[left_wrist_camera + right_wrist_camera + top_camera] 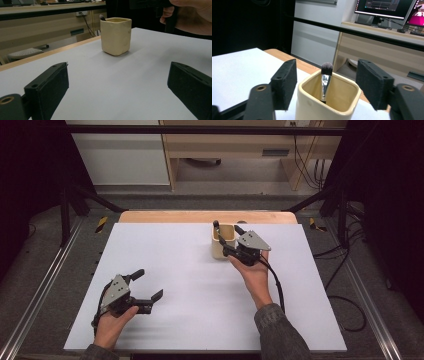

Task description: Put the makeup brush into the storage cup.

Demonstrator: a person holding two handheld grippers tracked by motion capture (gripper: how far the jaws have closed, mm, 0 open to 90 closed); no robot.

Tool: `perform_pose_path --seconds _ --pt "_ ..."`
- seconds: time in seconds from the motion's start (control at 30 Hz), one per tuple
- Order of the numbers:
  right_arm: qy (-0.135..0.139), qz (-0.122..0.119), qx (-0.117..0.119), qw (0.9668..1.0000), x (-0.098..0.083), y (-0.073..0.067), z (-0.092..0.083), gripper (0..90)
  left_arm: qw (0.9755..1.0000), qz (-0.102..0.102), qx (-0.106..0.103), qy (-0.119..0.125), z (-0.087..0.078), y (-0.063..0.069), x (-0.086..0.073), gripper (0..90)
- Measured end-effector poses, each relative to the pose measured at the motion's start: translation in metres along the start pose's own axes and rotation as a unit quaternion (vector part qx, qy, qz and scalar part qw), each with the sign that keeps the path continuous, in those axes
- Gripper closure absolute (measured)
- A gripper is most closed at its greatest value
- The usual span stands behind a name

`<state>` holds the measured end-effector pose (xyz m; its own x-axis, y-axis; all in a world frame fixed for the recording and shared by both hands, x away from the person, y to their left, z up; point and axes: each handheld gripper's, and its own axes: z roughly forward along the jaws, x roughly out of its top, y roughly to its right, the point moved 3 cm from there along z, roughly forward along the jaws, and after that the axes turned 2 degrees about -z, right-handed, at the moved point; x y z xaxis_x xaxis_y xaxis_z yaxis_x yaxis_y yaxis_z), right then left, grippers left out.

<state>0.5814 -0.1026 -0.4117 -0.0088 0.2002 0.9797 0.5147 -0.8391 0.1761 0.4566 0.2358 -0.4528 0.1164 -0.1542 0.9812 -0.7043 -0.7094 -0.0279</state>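
Right gripper (226, 238) poised at cream square cup (325, 100), jaws wide, one each side of rim, gripping nothing. Makeup brush (325, 80) stands inside cup, bristles up, between and just beyond jaws, leaning on far wall. Left gripper (147, 286) low over white table (190, 285), jaws wide, empty, cup well ahead of them. Risks: jaw clips rim on closing, cup tips or slides toward far edge; slim metal ferrule slips from pads; angled lift drags brush against wall, topples cup.

Cream cup (325, 105), silver-handled brush (326, 80) with dark bristles, white table (190, 285), black fingers (47, 92).
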Motion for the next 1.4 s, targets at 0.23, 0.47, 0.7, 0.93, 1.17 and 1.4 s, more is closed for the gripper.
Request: perform_pose_path --seconds 0.23,0.47,0.7,0.93,1.17,1.4 --pt "-0.013 0.006 0.000 0.9999 0.000 0.004 -0.003 24.6 1.0000 0.001 0.000 0.000 0.000 0.000 0.000 3.0" --pt "-0.026 0.016 0.002 0.9995 0.001 0.005 -0.006 12.6 1.0000 0.001 0.000 0.000 -0.001 0.000 0.000 3.0" --pt "-0.044 0.029 0.011 0.9986 0.002 0.008 -0.014 5.6 1.0000 0.002 0.000 0.001 -0.002 -0.001 0.000 3.0" --pt "-0.038 0.015 0.015 0.9991 0.004 0.014 -0.038 6.1 1.0000 0.005 0.004 0.000 -0.005 -0.005 -0.001 3.0" --pt "-0.028 0.013 0.021 0.9993 -0.001 0.028 -0.073 6.9 0.9999 0.007 0.008 -0.003 -0.007 -0.008 -0.002 2.9" --pt "-0.023 0.016 0.023 0.9993 -0.007 0.038 -0.098 8.1 0.9999 0.008 0.010 0.003 -0.011 -0.011 0.000 3.0"
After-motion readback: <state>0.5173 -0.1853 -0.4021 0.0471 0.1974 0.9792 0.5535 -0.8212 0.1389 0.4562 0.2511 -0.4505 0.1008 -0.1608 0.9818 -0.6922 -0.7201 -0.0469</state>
